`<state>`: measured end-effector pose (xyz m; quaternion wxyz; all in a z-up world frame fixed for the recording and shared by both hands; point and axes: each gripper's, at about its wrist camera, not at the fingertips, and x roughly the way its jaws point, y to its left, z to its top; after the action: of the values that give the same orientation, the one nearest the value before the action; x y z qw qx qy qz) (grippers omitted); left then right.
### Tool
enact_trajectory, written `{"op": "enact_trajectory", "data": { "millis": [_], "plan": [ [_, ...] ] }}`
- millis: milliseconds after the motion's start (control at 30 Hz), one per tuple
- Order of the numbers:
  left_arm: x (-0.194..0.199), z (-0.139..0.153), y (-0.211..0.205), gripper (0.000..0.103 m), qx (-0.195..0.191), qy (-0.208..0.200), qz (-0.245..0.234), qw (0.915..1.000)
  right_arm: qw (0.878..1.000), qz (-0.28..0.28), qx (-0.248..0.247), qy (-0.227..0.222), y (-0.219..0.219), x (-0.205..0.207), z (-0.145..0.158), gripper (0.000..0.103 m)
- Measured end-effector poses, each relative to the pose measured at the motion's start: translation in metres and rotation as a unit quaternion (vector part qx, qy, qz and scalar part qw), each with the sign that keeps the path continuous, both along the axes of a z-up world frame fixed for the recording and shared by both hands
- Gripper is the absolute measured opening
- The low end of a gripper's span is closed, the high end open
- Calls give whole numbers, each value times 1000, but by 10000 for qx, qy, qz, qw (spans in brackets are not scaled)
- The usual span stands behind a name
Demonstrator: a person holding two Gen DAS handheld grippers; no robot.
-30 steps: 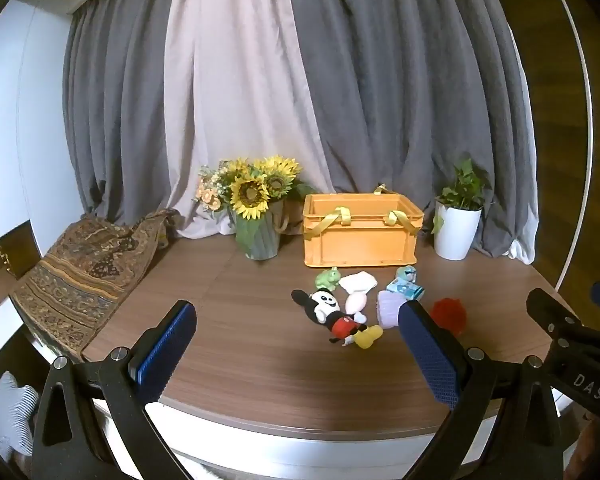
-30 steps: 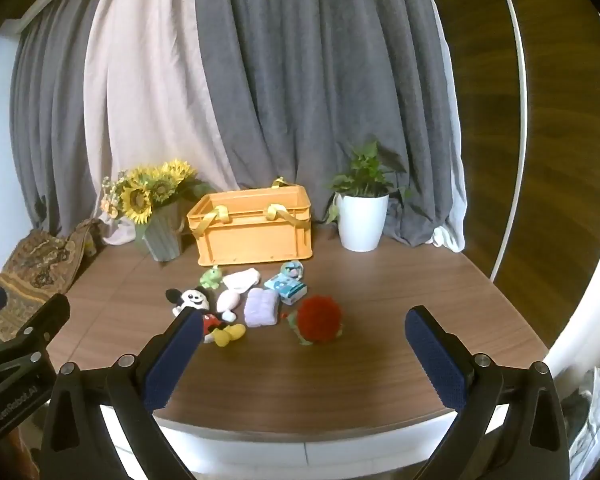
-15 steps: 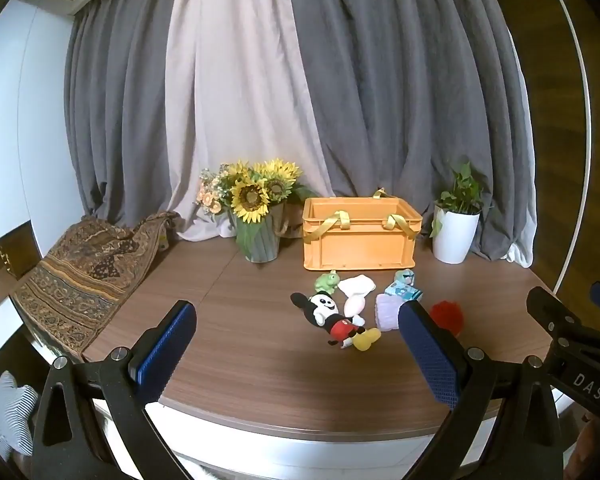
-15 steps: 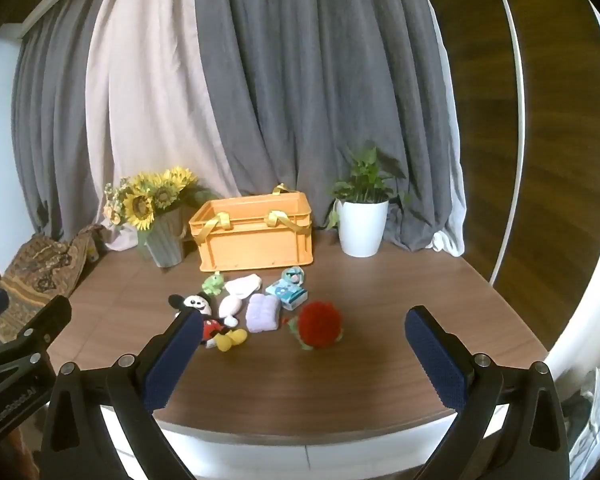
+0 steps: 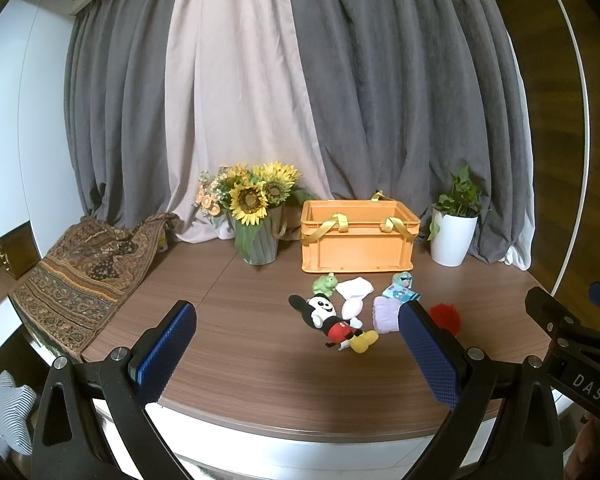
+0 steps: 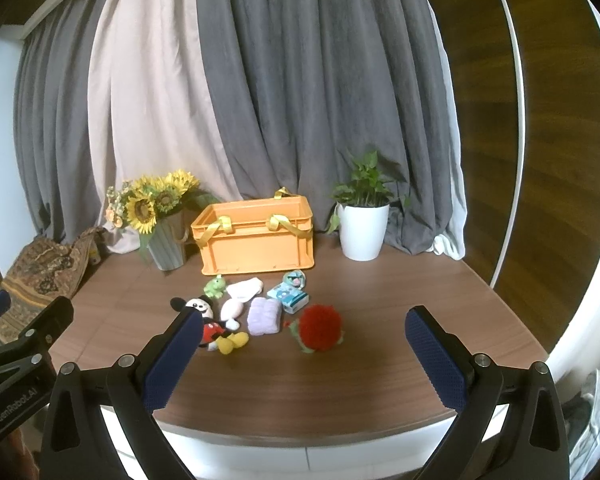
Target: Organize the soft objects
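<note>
Starting with nothing held, we should send the right gripper (image 6: 302, 354) down on the fuzzy red plush ball (image 6: 320, 327) at its 12 o'clock, pinch it softly at mid-body, then lift it toward the orange plastic crate (image 6: 256, 236) at 11 o'clock. Both tools hover level off the table's near edge, the left gripper (image 5: 296, 354) with fingers wide apart like the right, the other soft toys clustered before the crate.

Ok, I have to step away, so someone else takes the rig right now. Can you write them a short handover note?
Left tool: open, empty, held above the near table edge.
Right tool: open, empty, same height.
Orange crate: at the back; inside not visible.
On the table in front of it: mouse plush, green frog, two white pieces, purple cloth, blue patterned toy, red fuzzy toy.
Done: nothing visibly stowed.
Left: all toys, presumably into the crate.
</note>
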<state>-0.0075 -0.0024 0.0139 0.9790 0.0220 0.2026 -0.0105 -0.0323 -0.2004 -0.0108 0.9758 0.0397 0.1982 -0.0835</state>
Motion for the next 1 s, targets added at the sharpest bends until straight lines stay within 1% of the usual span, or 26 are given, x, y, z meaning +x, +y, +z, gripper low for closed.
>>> {"op": "enact_trajectory", "data": {
  "millis": [100, 467, 567, 1000],
  "plan": [
    [0, 3, -2, 103, 5, 0, -4, 10000, 10000, -2, -13, -7, -1, -1, 0, 102],
    [-1, -1, 0, 103, -8, -17, -7, 10000, 10000, 3, -7, -29, -2, -2, -3, 102],
    [1, 4, -6, 103, 3, -5, -16, 10000, 10000, 1, -5, -30, -2, -1, -3, 102],
    [2, 6, -12, 103, 5, 6, -33, 10000, 10000, -13, 28, -12, -7, 2, 0, 102]
  ]
}}
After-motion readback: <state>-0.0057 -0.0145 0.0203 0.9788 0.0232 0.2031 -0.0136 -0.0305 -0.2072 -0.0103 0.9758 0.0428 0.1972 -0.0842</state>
